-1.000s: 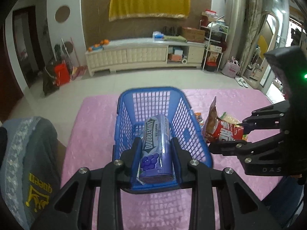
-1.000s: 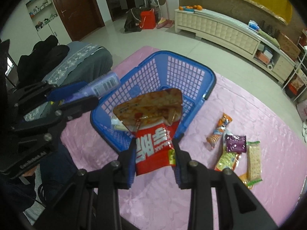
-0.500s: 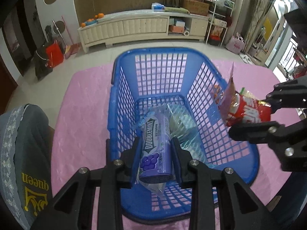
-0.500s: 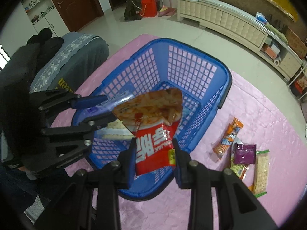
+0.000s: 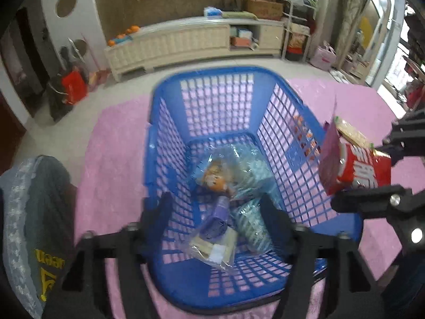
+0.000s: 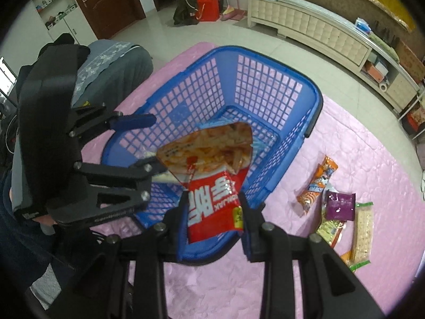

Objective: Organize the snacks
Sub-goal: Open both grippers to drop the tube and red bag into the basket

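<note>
A blue mesh basket [image 5: 150, 146] [image 6: 316, 98] stands on the pink cover. My left gripper [image 5: 216, 208] [image 6: 143, 145] hangs over its near end, jaws opening, nothing between the pads. The purple gum pack [image 5: 216, 222] lies loose below on the basket floor, on a biscuit packet [image 5: 212, 248] and beside a clear blue bag [image 5: 225, 175]. My right gripper [image 6: 213, 204] [image 5: 379, 172] is shut on the lower end of a red snack bag [image 6: 212, 210] [image 5: 356, 167], held upright over the basket's right rim.
Several loose snacks lie on the pink cover [image 6: 372, 159] right of the basket: an orange pack [image 6: 317, 183], a purple pack [image 6: 340, 206], a cracker pack [image 6: 362, 231]. A grey cushioned seat [image 5: 32, 212] sits at the left. A white cabinet [image 5: 186, 45] lines the far wall.
My left gripper sank over the basket and opened; the purple gum pack dropped onto the basket floor. The right gripper with the red bag came closer over the basket's rim.
</note>
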### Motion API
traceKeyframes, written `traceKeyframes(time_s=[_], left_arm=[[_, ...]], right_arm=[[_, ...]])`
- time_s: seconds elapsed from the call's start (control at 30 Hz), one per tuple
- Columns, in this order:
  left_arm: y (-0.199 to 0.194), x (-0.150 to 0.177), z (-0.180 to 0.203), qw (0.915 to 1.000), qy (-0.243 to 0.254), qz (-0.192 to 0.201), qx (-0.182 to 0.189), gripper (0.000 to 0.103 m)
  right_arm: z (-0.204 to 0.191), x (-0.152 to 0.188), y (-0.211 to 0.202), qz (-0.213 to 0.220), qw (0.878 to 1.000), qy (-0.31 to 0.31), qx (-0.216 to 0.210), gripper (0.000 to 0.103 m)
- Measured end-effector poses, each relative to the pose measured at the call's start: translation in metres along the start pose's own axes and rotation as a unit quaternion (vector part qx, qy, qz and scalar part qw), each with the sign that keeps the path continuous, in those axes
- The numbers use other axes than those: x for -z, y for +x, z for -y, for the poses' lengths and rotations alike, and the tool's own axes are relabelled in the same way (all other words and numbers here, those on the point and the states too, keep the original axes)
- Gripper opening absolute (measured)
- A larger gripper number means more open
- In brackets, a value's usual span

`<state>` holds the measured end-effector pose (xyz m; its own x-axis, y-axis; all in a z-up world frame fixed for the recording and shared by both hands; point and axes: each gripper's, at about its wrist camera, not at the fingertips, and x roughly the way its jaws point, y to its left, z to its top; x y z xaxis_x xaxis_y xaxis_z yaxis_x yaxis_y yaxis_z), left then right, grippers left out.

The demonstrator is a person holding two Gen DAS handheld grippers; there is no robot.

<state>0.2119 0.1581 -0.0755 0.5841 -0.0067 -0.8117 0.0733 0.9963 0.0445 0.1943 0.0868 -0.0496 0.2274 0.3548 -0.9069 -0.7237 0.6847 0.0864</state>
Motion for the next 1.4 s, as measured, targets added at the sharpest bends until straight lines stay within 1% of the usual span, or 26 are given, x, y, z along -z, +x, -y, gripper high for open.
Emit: traceKeyframes(time_s=[0.07, 0.17, 0.23, 0.4, 0.63, 0.73, 0.8, 0.87, 0.97, 1.07, 1.17, 1.2, 1.23, 1.3, 1.33, 1.37, 1.4], left_arm=[[-0.015, 0.001, -0.002, 0.9999, -0.004, 0.014, -0.006, 0.071], [-0.033, 0.004, -0.011, 0.9995, -0.025, 0.021, 0.004, 0.071], [-0.042, 0.007, -0.018, 0.999, -0.037, 0.026, 0.002, 0.071], [-0.061, 0.015, -0.039, 0.9974, -0.063, 0.034, -0.007, 0.071], [-0.062, 0.028, -0.057, 0.9958, -0.084, 0.034, -0.014, 0.074], [-0.056, 0.032, -0.061, 0.9951, -0.093, 0.028, -0.012, 0.074], [-0.052, 0.035, -0.064, 0.9949, -0.098, 0.022, -0.009, 0.074], [-0.051, 0.036, -0.064, 0.995, -0.098, 0.019, -0.009, 0.074], [-0.05, 0.038, -0.064, 0.9952, -0.096, 0.015, -0.008, 0.074], [-0.051, 0.037, -0.061, 0.9956, -0.092, 0.013, -0.012, 0.074], [-0.054, 0.036, -0.058, 0.9955, -0.093, 0.017, -0.007, 0.074], [-0.056, 0.037, -0.055, 0.9956, -0.091, 0.018, -0.005, 0.074], [-0.057, 0.037, -0.053, 0.9959, -0.089, 0.019, -0.006, 0.074], [-0.061, 0.039, -0.048, 0.9965, -0.081, 0.021, -0.009, 0.074], [-0.063, 0.04, -0.046, 0.9967, -0.077, 0.022, -0.011, 0.074], [-0.065, 0.041, -0.045, 0.997, -0.073, 0.024, -0.012, 0.074], [-0.067, 0.042, -0.043, 0.9971, -0.07, 0.026, -0.014, 0.074]], right_arm=[[-0.003, 0.003, -0.009, 0.007, 1.0, -0.001, 0.001, 0.037], [-0.005, 0.004, -0.02, 0.016, 1.0, 0.0, 0.002, 0.037], [-0.008, 0.004, -0.025, 0.021, 1.0, -0.001, 0.001, 0.037], [-0.016, 0.001, -0.024, 0.023, 1.0, -0.004, -0.003, 0.037], [-0.037, -0.014, -0.001, 0.008, 1.0, -0.02, -0.007, 0.037], [-0.043, -0.02, 0.015, -0.004, 1.0, -0.027, 0.01, 0.037], [-0.045, -0.022, 0.025, -0.014, 0.999, -0.028, 0.009, 0.037], [-0.045, -0.021, 0.034, -0.023, 0.999, -0.027, 0.008, 0.037], [-0.045, -0.019, 0.042, -0.034, 0.999, -0.031, 0.022, 0.037], [-0.044, -0.015, 0.045, -0.052, 0.998, -0.025, 0.02, 0.037], [-0.046, -0.013, 0.042, -0.051, 0.998, -0.032, 0.031, 0.038], [-0.046, -0.014, 0.041, -0.052, 0.997, -0.034, 0.037, 0.039], [-0.046, -0.013, 0.042, -0.058, 0.997, -0.033, 0.041, 0.045], [-0.045, -0.01, 0.046, -0.078, 0.996, -0.03, 0.04, 0.052], [-0.044, -0.01, 0.046, -0.08, 0.996, -0.026, 0.038, 0.055], [-0.042, -0.009, 0.043, -0.079, 0.996, -0.022, 0.047, 0.058], [-0.04, -0.007, 0.04, -0.077, 0.995, -0.02, 0.055, 0.065]])
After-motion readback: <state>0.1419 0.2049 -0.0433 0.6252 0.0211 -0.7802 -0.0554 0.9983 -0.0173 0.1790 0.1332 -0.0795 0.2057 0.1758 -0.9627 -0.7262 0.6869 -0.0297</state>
